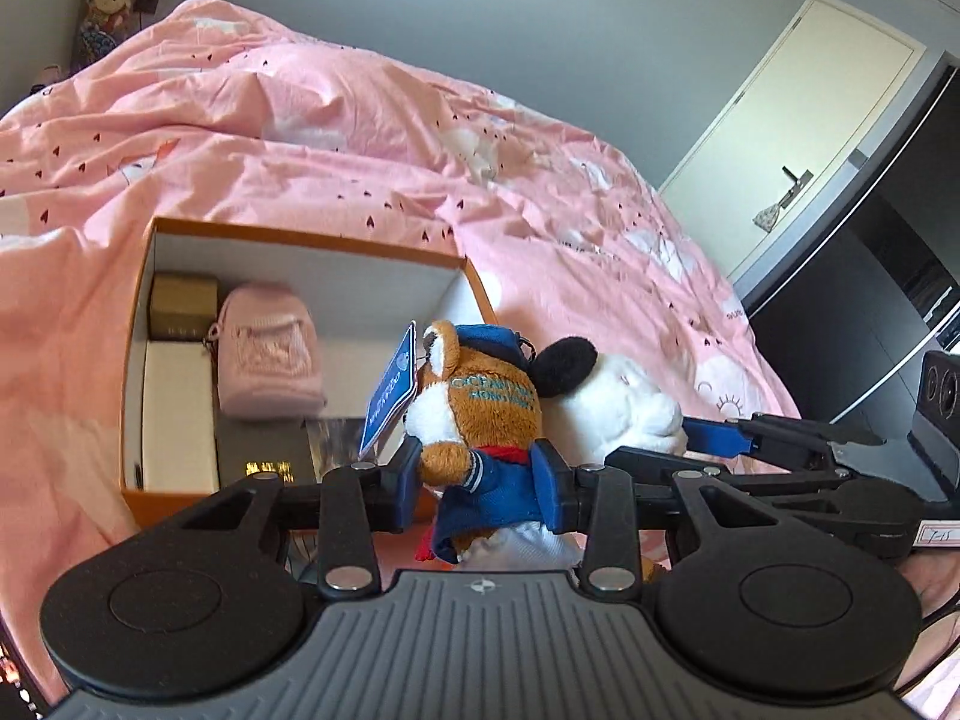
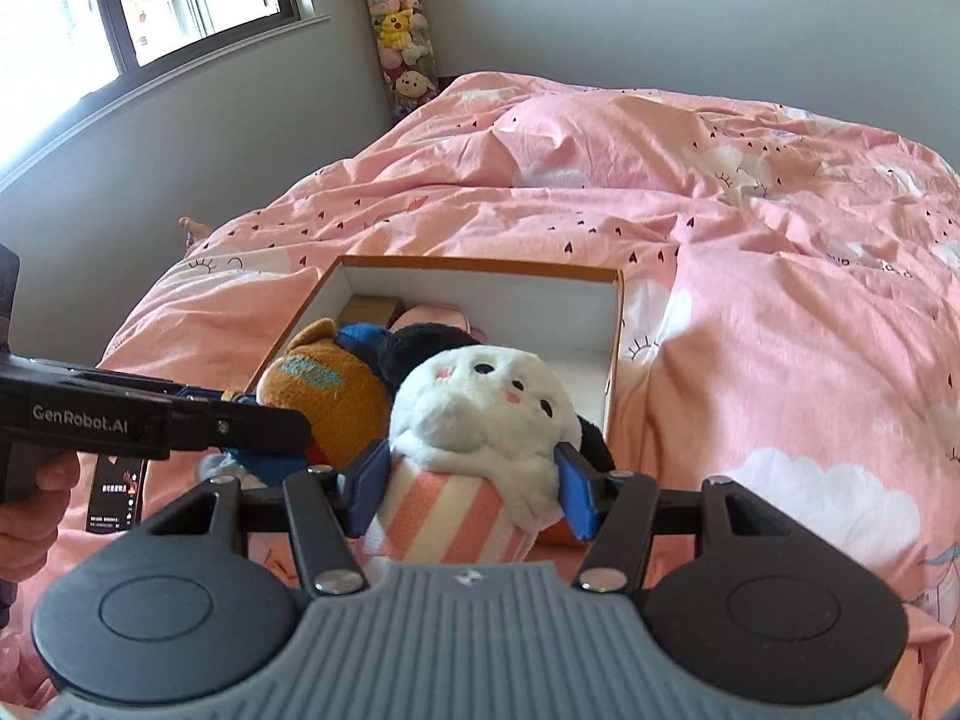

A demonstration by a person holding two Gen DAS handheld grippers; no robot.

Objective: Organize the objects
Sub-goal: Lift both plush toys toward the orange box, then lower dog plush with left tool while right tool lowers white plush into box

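Here, nearest in the left wrist view, the left gripper (image 1: 477, 471) clamps its blue pads on a brown plush bear (image 1: 480, 414) in a blue jacket, a blue hang tag (image 1: 390, 390) at its ear. Only the right wrist view shows the face of the white plush dog (image 2: 480, 408), whose pink-striped body the right gripper (image 2: 471, 495) squeezes from both sides; a hand (image 2: 30, 504) grips the left tool at that view's left edge. Both grippers tilt downward, the toys side by side just over the near edge of an open orange box (image 1: 300, 237) on the pink duvet (image 1: 360, 138). Only the left view shows the box's contents fully: a pink pouch (image 1: 267, 351) and a gold carton (image 1: 183, 306). Farther right stands a door (image 1: 798, 138).
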